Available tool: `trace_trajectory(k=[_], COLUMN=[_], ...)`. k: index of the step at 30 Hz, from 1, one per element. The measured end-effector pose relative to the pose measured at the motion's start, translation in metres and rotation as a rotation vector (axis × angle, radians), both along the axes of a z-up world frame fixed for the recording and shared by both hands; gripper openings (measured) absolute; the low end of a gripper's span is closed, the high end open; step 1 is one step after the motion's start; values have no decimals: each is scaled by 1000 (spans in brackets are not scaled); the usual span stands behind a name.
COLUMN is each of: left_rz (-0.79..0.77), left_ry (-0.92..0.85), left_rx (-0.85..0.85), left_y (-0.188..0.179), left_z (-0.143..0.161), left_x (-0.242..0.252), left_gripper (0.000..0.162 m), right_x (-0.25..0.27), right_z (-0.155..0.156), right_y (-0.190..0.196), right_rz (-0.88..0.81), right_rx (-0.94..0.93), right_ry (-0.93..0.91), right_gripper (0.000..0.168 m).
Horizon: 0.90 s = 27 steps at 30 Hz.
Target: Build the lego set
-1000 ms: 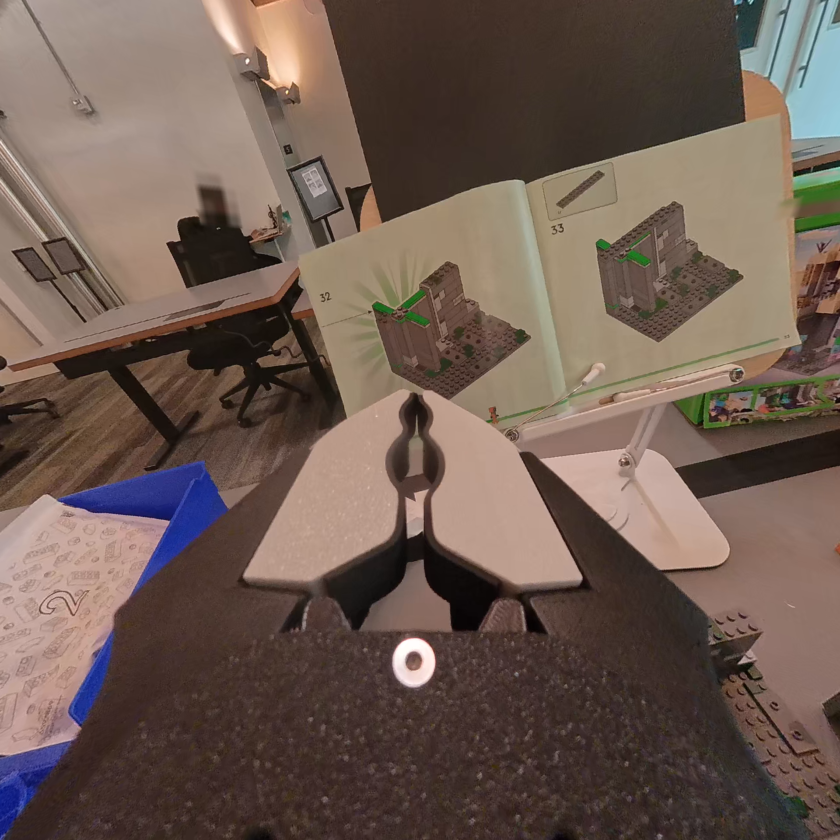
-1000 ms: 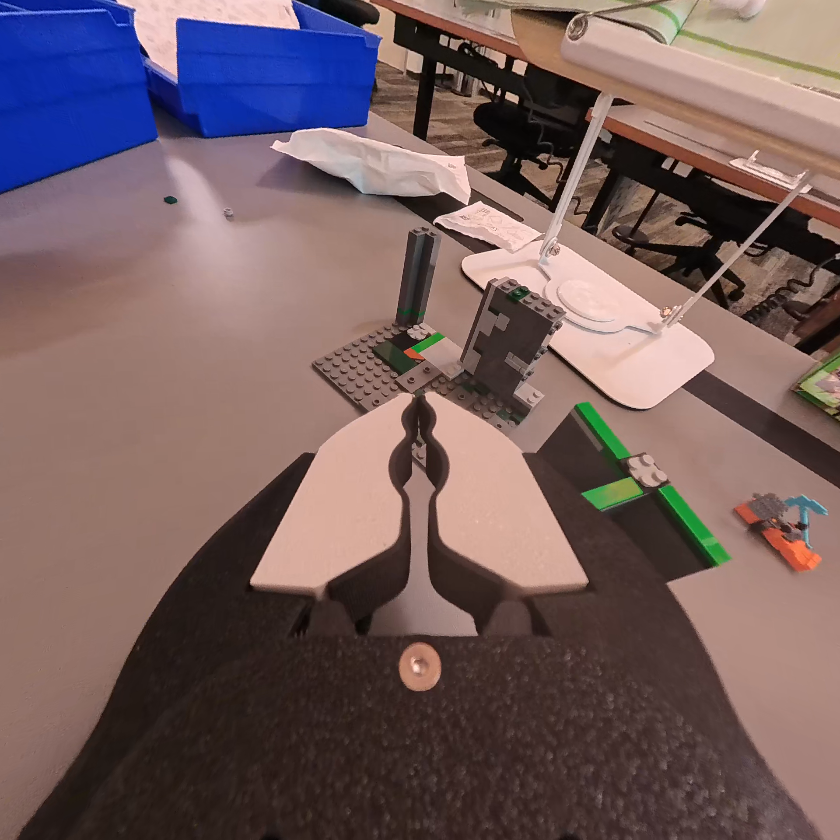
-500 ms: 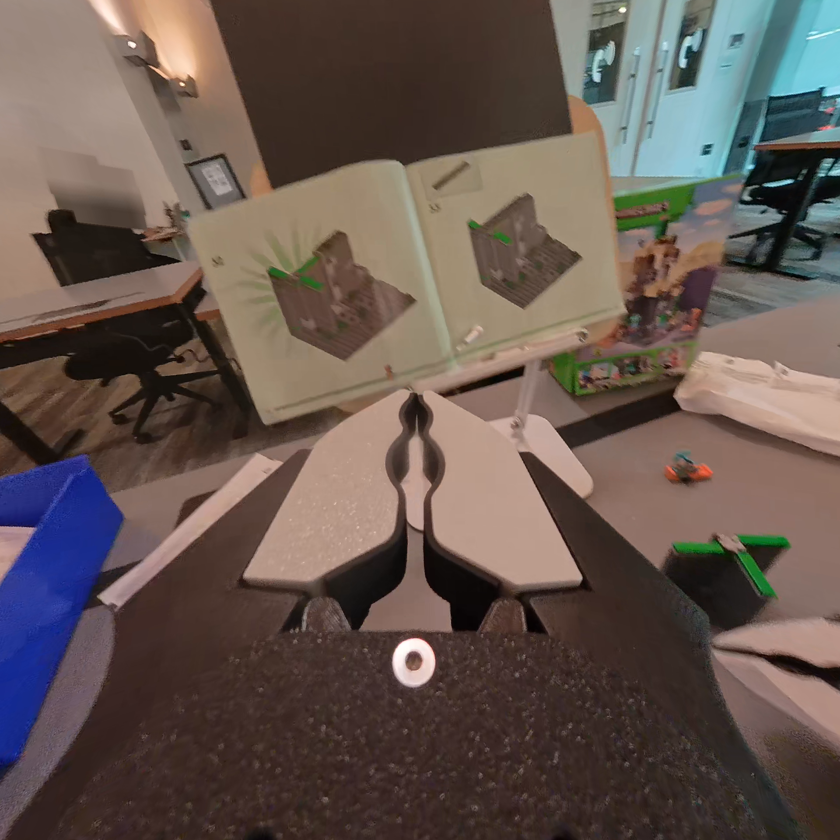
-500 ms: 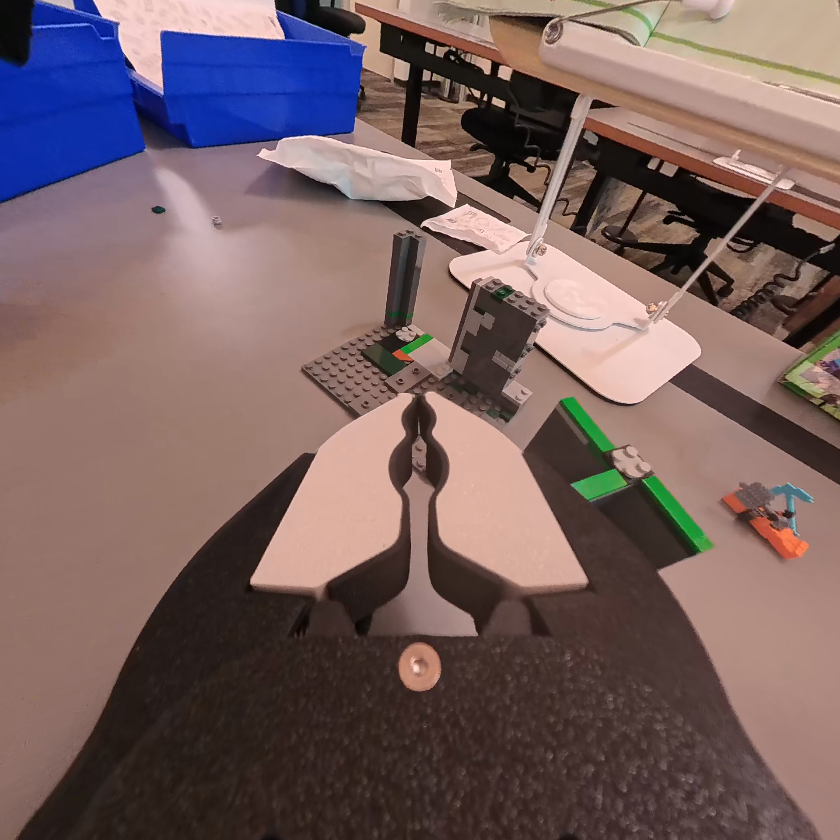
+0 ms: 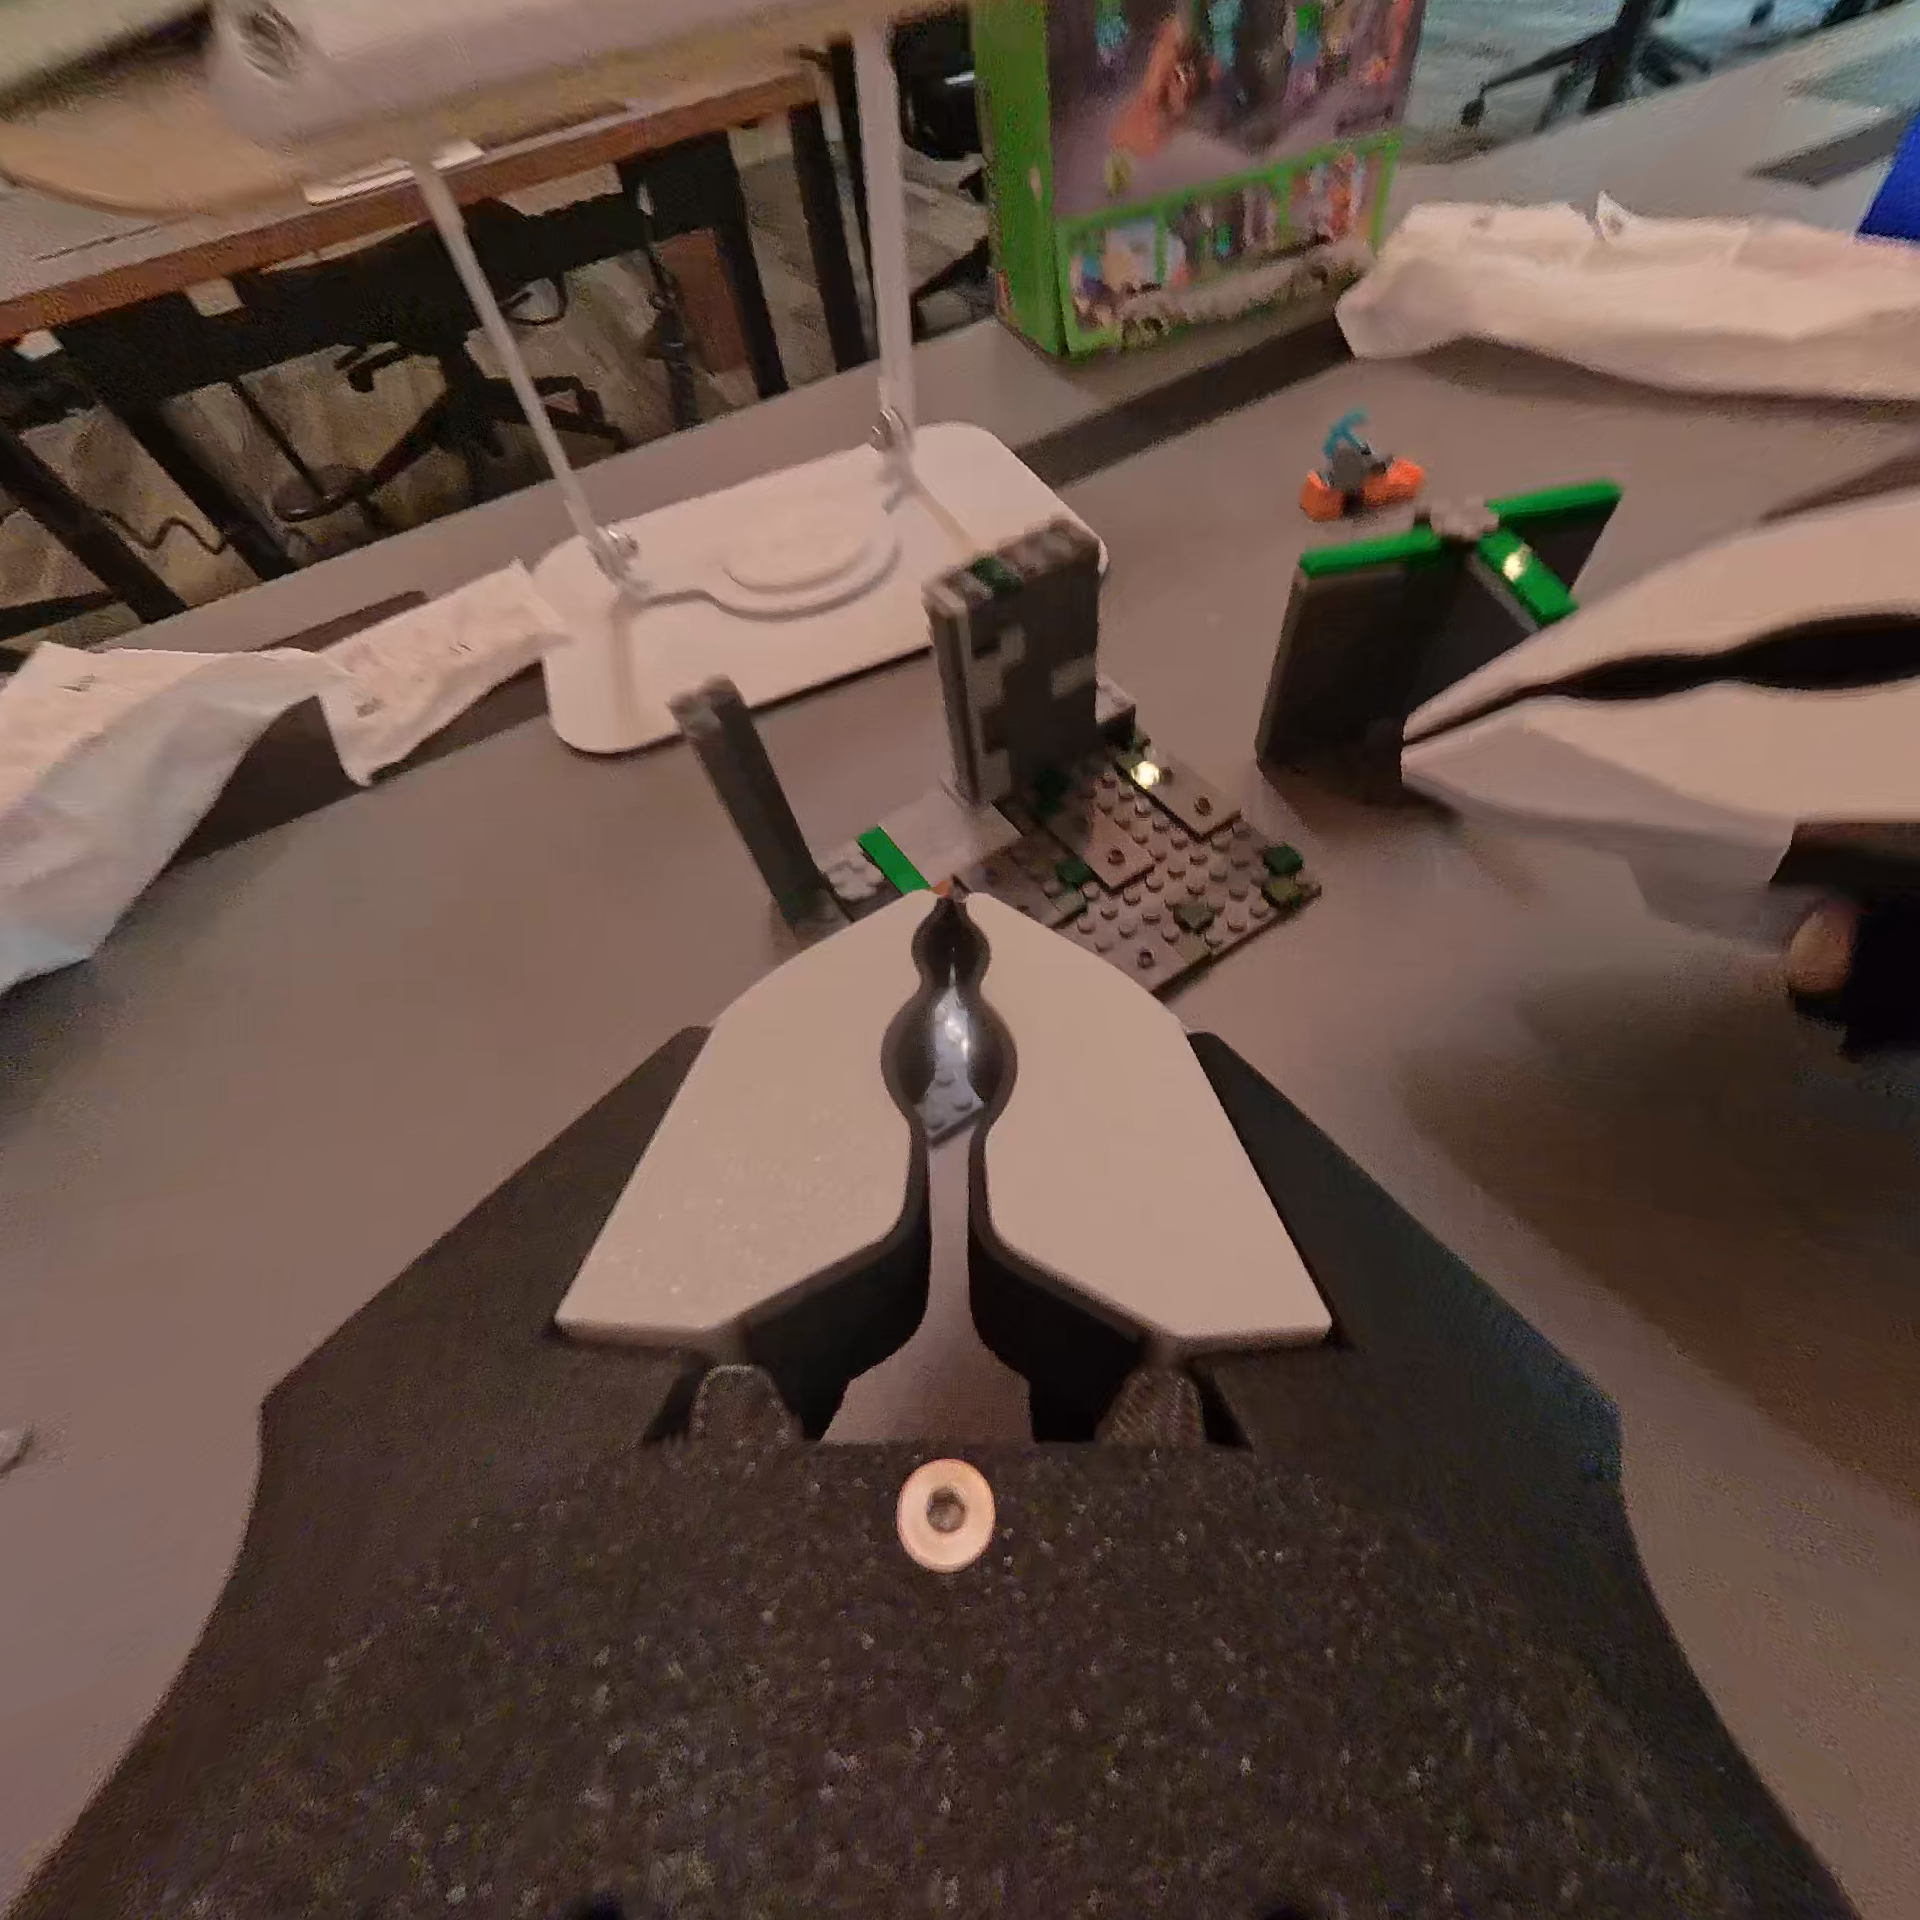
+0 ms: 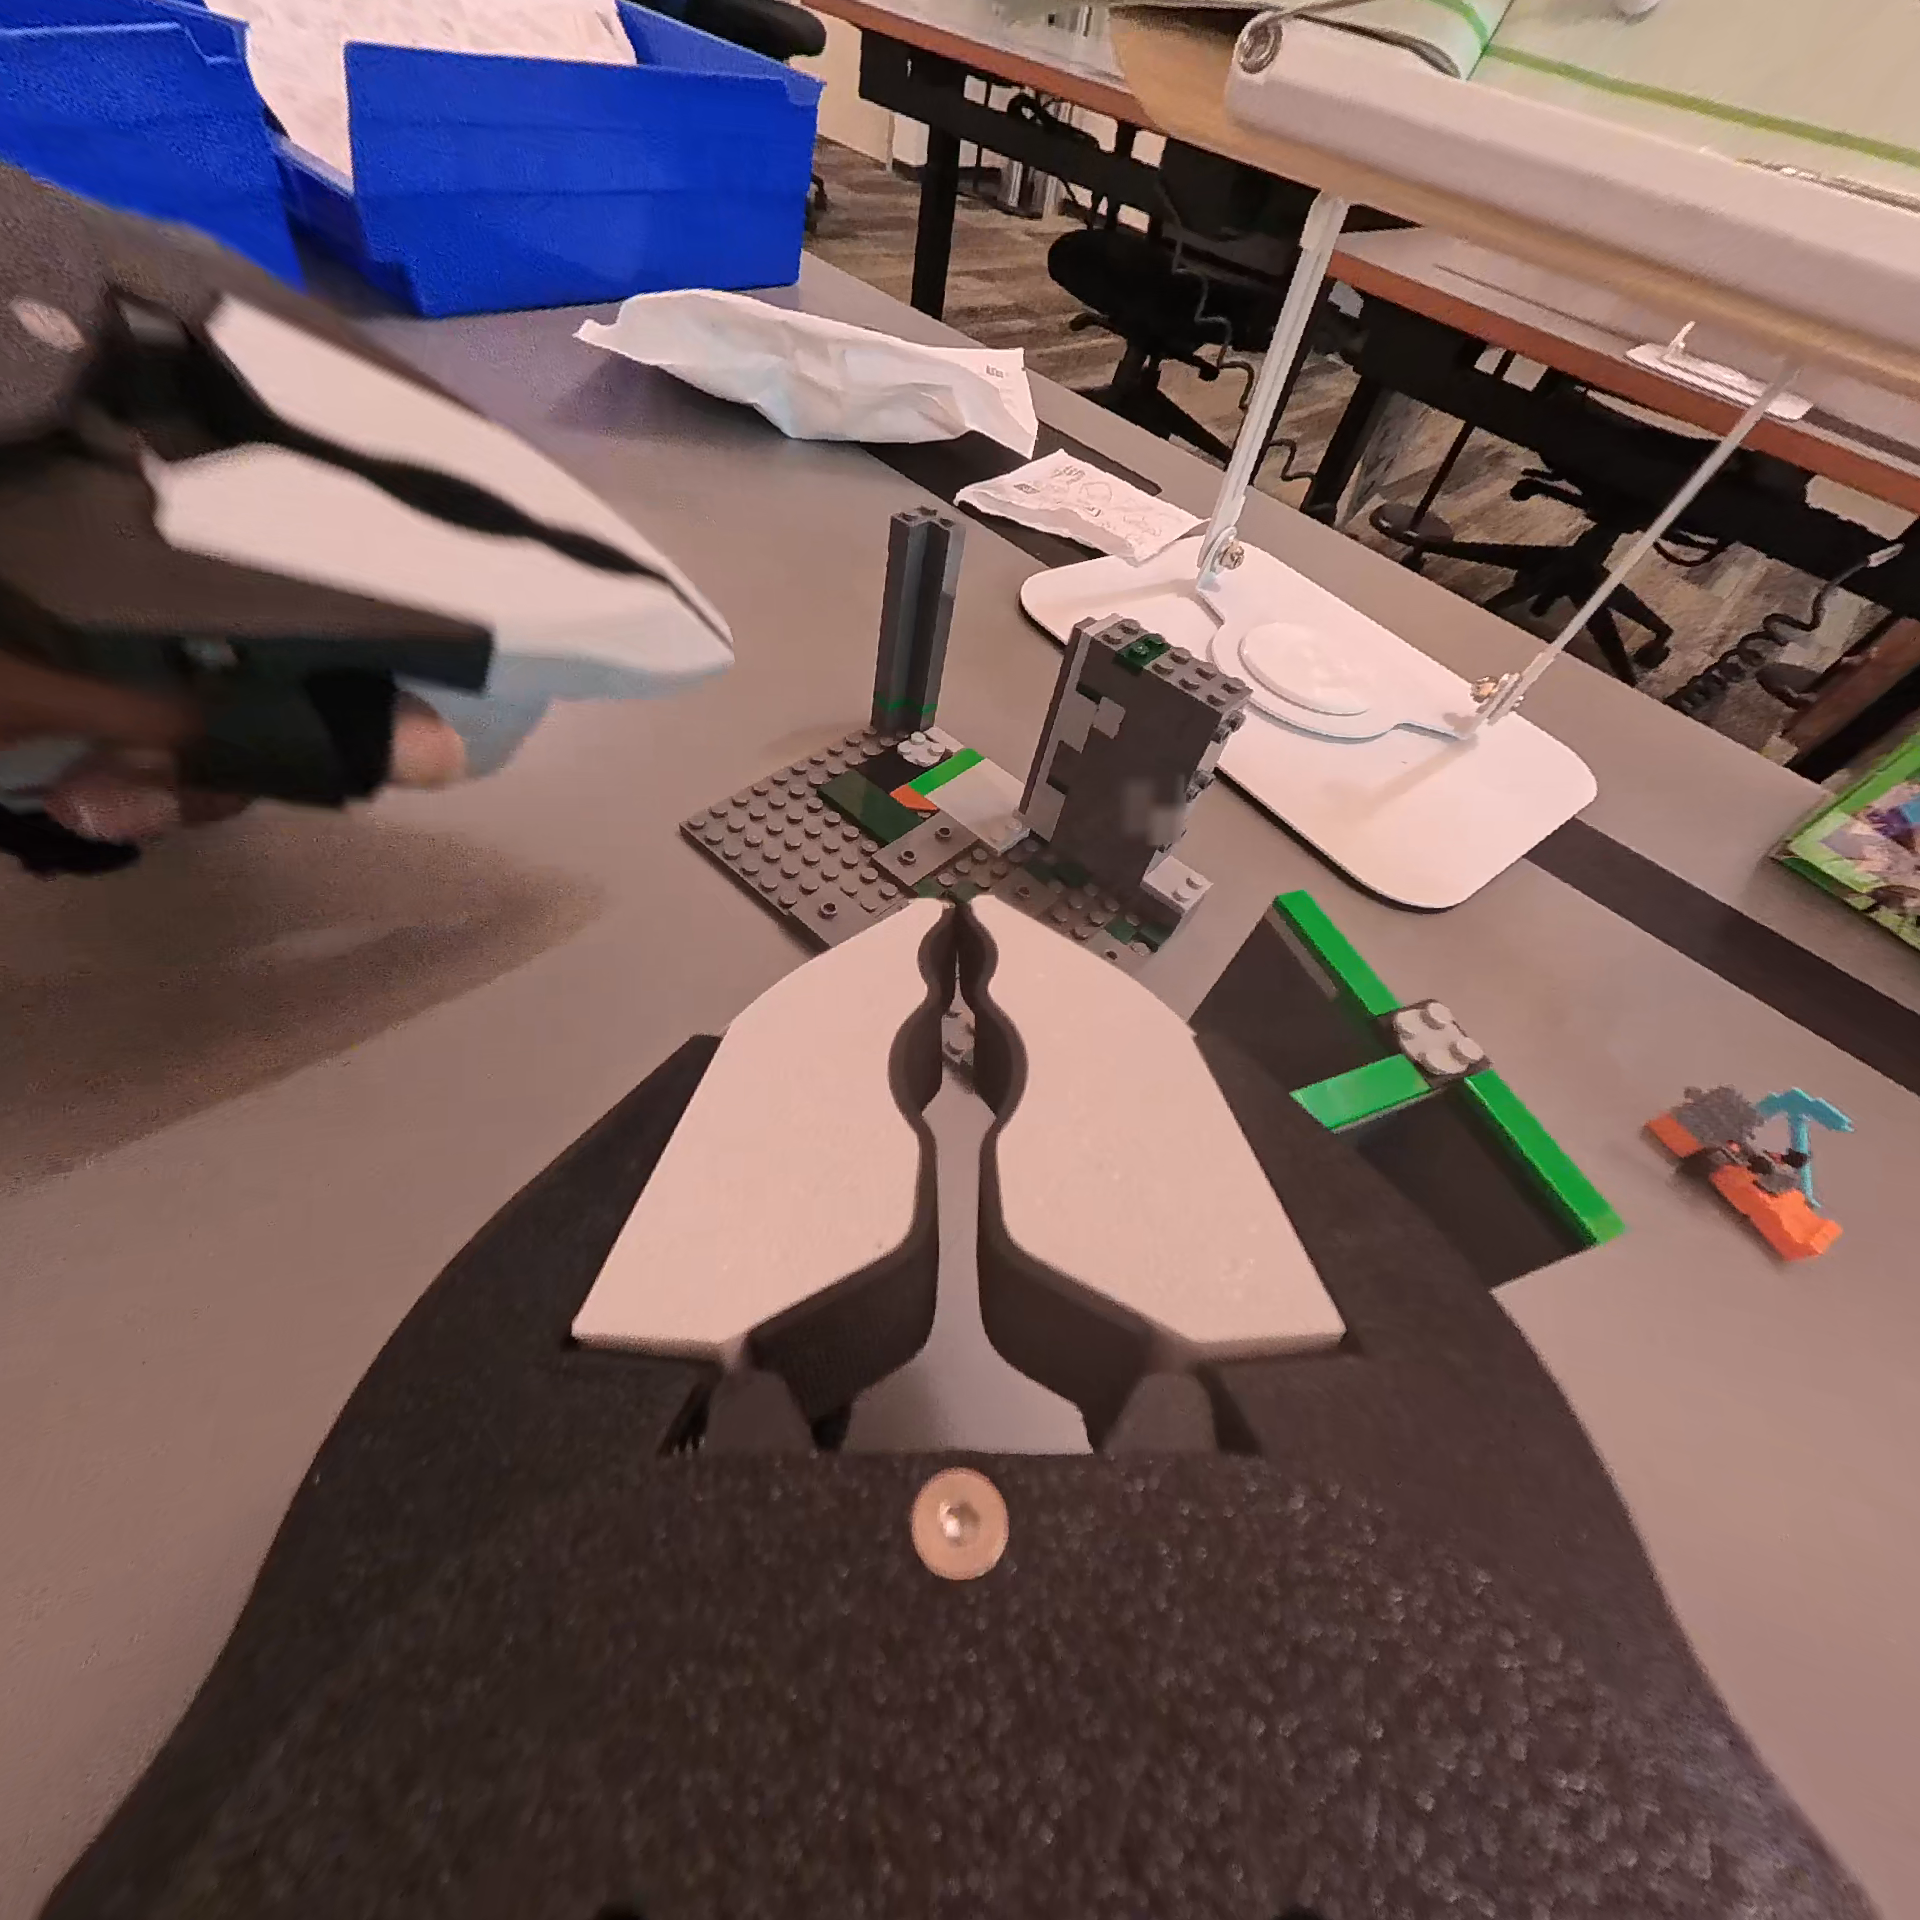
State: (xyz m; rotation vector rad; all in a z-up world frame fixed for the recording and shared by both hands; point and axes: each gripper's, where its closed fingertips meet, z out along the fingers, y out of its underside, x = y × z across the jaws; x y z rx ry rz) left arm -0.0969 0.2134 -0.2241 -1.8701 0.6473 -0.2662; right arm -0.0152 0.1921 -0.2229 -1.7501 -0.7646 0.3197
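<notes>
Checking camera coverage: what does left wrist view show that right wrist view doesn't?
Left wrist only: the upright lego box at the table's far edge and a white bag beside it.

Right wrist only: blue bins, and the booklet's edge on the stand.

Both: the grey baseplate build, the green-edged dark panel, the orange figure, the white stand base, and both grippers, left and right, shut.

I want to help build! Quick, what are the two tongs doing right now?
Left tongs: closed, with a small grey plate seen between them; held or not cannot be told.
Right tongs: closed, nothing clearly held.
</notes>
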Motion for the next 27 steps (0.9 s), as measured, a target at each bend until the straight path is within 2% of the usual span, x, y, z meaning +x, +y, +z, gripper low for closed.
trace_trajectory(k=[4,27], left_rz=[-13,2], left_ry=[158,138], left_rx=[-16,-36], left_y=[5,5], left_z=[-35,-35], left_x=[1,1], left_gripper=[0,0], right_x=[-4,-9], right_z=[3,-10], right_y=[-2,-3], right_rz=[7,22], right_rx=[4,-17], right_ry=[9,-28], right_gripper=[0,0])
